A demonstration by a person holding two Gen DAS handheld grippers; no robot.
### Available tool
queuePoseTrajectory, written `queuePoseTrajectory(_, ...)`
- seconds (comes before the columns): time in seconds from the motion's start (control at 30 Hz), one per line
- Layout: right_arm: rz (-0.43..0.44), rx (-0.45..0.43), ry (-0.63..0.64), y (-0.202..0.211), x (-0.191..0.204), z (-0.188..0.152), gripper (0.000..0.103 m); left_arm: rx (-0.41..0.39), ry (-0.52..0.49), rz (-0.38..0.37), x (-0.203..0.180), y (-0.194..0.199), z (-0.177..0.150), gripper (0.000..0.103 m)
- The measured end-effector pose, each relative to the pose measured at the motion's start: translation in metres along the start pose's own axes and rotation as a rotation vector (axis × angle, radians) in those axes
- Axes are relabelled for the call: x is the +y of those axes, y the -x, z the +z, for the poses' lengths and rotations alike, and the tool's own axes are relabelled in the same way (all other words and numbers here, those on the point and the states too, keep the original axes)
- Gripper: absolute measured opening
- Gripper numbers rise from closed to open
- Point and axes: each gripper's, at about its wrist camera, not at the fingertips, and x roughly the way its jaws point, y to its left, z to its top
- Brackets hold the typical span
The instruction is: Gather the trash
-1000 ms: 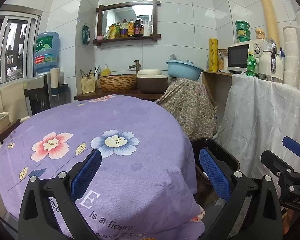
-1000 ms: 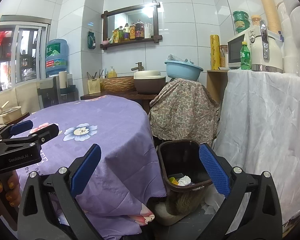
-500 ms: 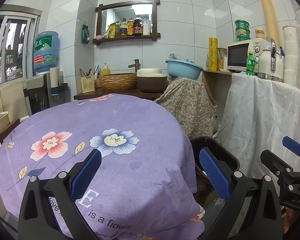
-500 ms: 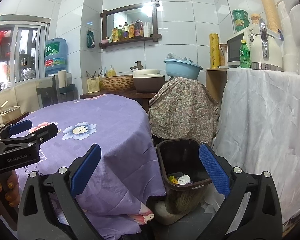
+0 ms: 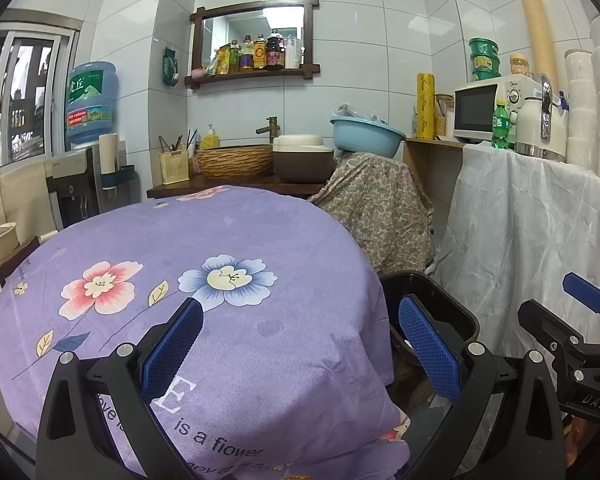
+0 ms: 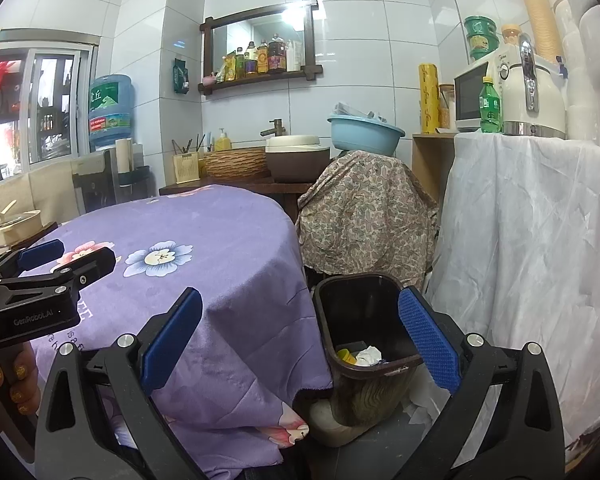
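The round table under its purple flowered cloth [image 5: 228, 280] fills most of what my left gripper [image 5: 300, 344] looks at; I hold that gripper over the cloth's near edge with its blue pads spread wide and nothing between them. Beside the table, on the floor, stands the dark brown trash bin [image 6: 364, 344], just ahead of my right gripper [image 6: 300, 344], whose pads are likewise wide apart and bare, the right-hand pad overlapping the bin's rim in the view. Down in the bin lie a crumpled white paper [image 6: 369, 355] and a yellow scrap [image 6: 346, 356], possibly a wrapper; I cannot make it out.
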Motion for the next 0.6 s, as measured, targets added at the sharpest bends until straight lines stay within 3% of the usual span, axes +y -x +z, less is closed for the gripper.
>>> queuePoseTrajectory(0.6, -0.007, 0.006, -0.007, -0.0012, -0.0006, -0.004, 0.097, 0.003, -0.009, -0.012, -0.0007, 0.0011, -0.0029, 0.097)
